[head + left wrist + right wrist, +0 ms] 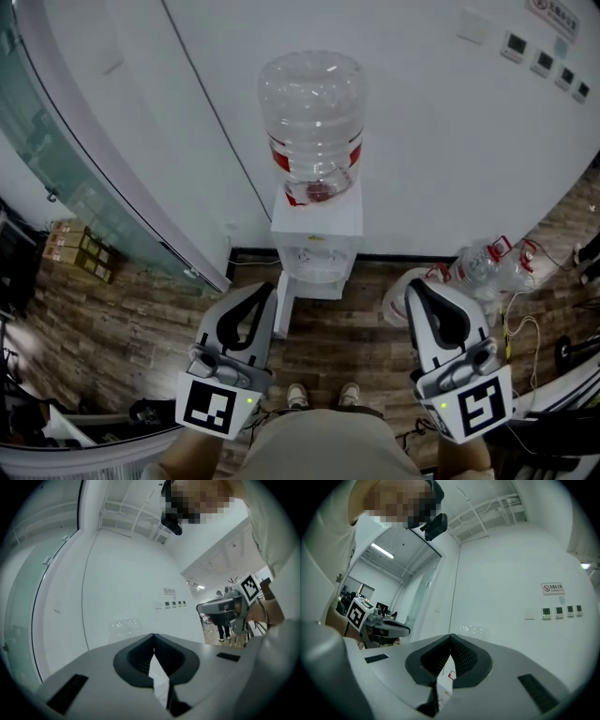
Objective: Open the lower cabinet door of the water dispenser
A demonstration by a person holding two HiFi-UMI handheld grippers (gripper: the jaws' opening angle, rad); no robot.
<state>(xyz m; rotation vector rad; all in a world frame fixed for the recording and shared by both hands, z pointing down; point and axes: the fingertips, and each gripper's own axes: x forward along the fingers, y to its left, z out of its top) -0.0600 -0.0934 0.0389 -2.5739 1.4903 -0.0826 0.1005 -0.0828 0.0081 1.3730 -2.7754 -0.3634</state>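
Water dispenser point(316, 246): white, it stood against the white wall point(441, 141) straight ahead of me, with an inverted clear bottle point(312, 122) on top. Its lower cabinet was steeply foreshortened from above, so I could not tell how the door stood. Left gripper point(265, 289): level, near the dispenser's left side, jaws closed tip to tip with nothing between them. Right gripper point(417, 286): level, off to the dispenser's right, near a spare bottle point(487, 267) lying on the wooden floor point(356, 347), jaws likewise pressed together and empty. Both pointed toward the wall.
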